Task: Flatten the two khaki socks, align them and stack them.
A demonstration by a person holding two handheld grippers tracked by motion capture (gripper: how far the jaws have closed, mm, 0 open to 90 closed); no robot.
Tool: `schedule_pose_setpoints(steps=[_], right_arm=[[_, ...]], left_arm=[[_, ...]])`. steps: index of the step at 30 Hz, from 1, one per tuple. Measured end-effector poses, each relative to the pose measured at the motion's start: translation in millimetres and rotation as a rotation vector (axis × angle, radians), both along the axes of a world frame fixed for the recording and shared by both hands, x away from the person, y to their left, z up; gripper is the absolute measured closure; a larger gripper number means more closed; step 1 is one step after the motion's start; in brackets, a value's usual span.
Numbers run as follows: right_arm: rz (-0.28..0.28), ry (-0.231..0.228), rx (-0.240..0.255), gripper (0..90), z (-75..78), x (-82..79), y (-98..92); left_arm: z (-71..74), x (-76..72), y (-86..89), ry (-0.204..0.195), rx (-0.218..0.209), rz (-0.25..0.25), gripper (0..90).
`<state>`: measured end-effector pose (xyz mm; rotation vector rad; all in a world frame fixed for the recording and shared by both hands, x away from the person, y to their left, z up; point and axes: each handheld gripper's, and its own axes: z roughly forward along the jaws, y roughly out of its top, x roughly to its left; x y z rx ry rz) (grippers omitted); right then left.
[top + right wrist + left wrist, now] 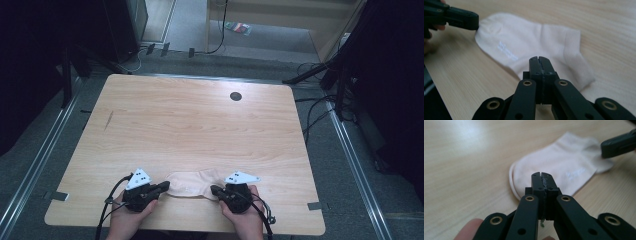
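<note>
My two hand-held grippers, left point(164, 187) and right point(215, 190), are closed with nothing in them beside the sock point(190, 183), which looks soft, light and floppy, so I'd pinch its ends.

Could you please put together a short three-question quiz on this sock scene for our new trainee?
1. True or false: the sock lies flat on the table between the two grippers.
2. How do the jaws of the left gripper stand: A wide open, B shut together, C clamped on a cup?
3. What colour is the sock?

Key: 1 true. 2 B; the jaws of the right gripper stand the same way. 3 pale pink, close to cream.
</note>
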<state>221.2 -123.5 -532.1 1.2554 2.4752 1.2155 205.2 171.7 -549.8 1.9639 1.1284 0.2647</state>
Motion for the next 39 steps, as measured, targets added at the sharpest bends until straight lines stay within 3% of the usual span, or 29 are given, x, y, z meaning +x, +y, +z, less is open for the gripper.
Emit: schedule_pose_setpoints(steps=[1,4,7,10,13,14,15,16,18,19,20,21,23,25,27,30,35,39], right_arm=[[-0.012,0.03,-0.023,90.0,-4.7,2.3,-3.6],[-0.032,0.034,-0.032,90.0,-8.7,5.9,-8.2],[-0.035,0.036,-0.024,90.0,-8.2,7.4,-10.9],[-0.019,0.013,0.018,90.0,-3.7,5.7,-11.5],[-0.039,-0.047,0.055,90.0,4.5,6.1,-18.4],[-0.057,-0.075,0.069,84.9,6.6,6.8,-23.0],[-0.095,-0.134,0.107,68.7,10.7,8.7,-34.1],[-0.095,-0.134,0.107,68.7,10.7,8.7,-34.1],[-0.138,-0.182,0.153,50.4,14.8,11.2,-45.9],[-0.182,-0.218,0.165,28.8,18.5,13.7,-55.8],[-0.182,-0.218,0.165,28.8,18.5,13.7,-55.8],[-0.195,-0.221,0.164,17.0,20.0,15.6,-59.8],[-0.229,-0.219,0.156,4.9,22.3,18.6,-67.2],[-0.273,-0.238,0.143,1.6,23.9,19.7,-75.0],[-0.306,-0.236,0.151,1.5,25.0,21.2,-83.9],[-0.339,-0.246,0.158,0.0,25.1,23.8,-97.6],[-0.4,-0.245,0.147,0.0,20.6,29.9,-121.7],[-0.427,-0.241,0.152,0.0,17.3,32.8,-132.2]], left_arm=[[-1.6,3.0,-1.4,0.015,0.004,0.002,90.0],[-1.1,3.7,-1.4,0.005,0.023,0.01,90.0],[-1.1,3.7,0.0,0.001,0.007,0.01,90.0],[2.3,2.8,4.6,-0.027,-0.069,-0.004,86.5],[7.5,3.2,14.7,-0.067,-0.137,0.008,86.9],[8.9,3.9,19.6,-0.085,-0.148,0.013,84.8],[10.3,4.3,24.3,-0.102,-0.164,0.025,75.2],[11.7,4.5,28.8,-0.12,-0.183,0.04,75.2],[15.1,5.1,37.6,-0.156,-0.211,0.074,61.5],[17.9,7.3,44.5,-0.162,-0.236,0.097,46.6],[17.9,7.3,44.5,-0.162,-0.236,0.097,36.4],[18.6,9.1,47.1,-0.155,-0.229,0.098,36.4],[19.9,12.2,51.7,-0.149,-0.204,0.099,20.5],[21.6,13.1,57.3,-0.169,-0.167,0.123,10.3],[22.3,14.3,65.4,-0.177,-0.176,0.135,5.3],[22.3,16.8,78.8,-0.168,-0.197,0.163,3.1],[22.7,15.5,98.7,-0.213,-0.165,0.209,3.1],[20.7,18.2,113.8,-0.21,-0.152,0.256,3.1]])
